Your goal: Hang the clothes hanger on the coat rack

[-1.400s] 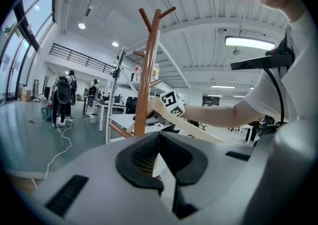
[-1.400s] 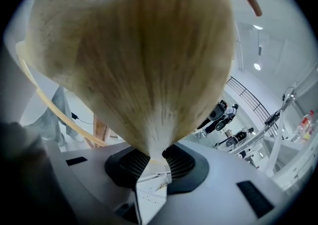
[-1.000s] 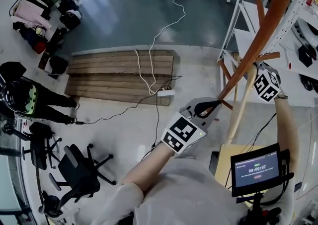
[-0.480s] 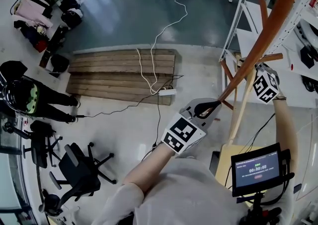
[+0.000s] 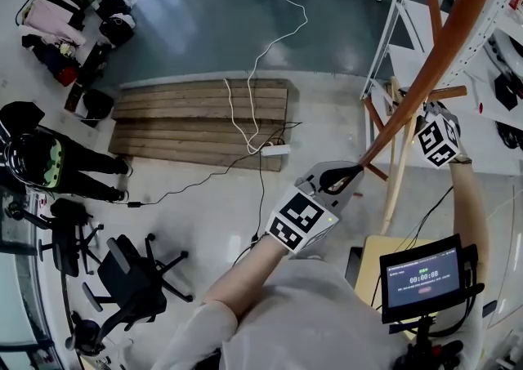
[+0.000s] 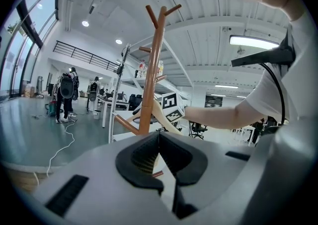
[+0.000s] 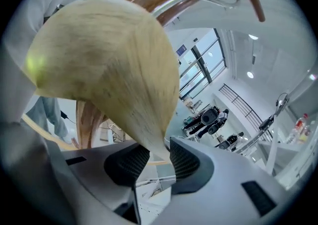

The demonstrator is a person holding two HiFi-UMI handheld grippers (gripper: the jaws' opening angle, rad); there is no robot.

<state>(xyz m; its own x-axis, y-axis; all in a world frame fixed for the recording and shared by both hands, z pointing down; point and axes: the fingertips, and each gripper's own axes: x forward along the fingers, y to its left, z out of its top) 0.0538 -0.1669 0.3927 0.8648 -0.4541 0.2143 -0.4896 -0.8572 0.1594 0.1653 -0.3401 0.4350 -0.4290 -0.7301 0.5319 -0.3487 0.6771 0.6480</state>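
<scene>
The brown wooden coat rack (image 5: 441, 42) slants from the top right down to the middle of the head view. In the left gripper view the coat rack (image 6: 151, 70) stands upright ahead, with pegs at its top. A pale wooden clothes hanger (image 5: 395, 168) hangs beside the pole. My right gripper (image 5: 415, 113) is at the hanger's upper part, under its marker cube. In the right gripper view the hanger (image 7: 109, 55) fills the frame and its narrow end sits between the pads of the right gripper (image 7: 156, 157), which is shut on it. Its metal hook (image 7: 221, 1) curves near a brown peg. My left gripper (image 5: 351, 170) is shut and empty (image 6: 159, 137), near the pole's lower part.
A white metal shelf frame (image 5: 392, 25) stands right behind the rack. A wooden pallet (image 5: 200, 119) with a white cable (image 5: 270, 42) lies on the floor ahead. Black office chairs (image 5: 135, 278) and a person (image 5: 41, 164) are at the left. A small screen (image 5: 425, 278) sits low right.
The hanger's long bar has swung a little and now hangs more upright beside the pole. The right gripper shifted slightly. The left gripper stayed still.
</scene>
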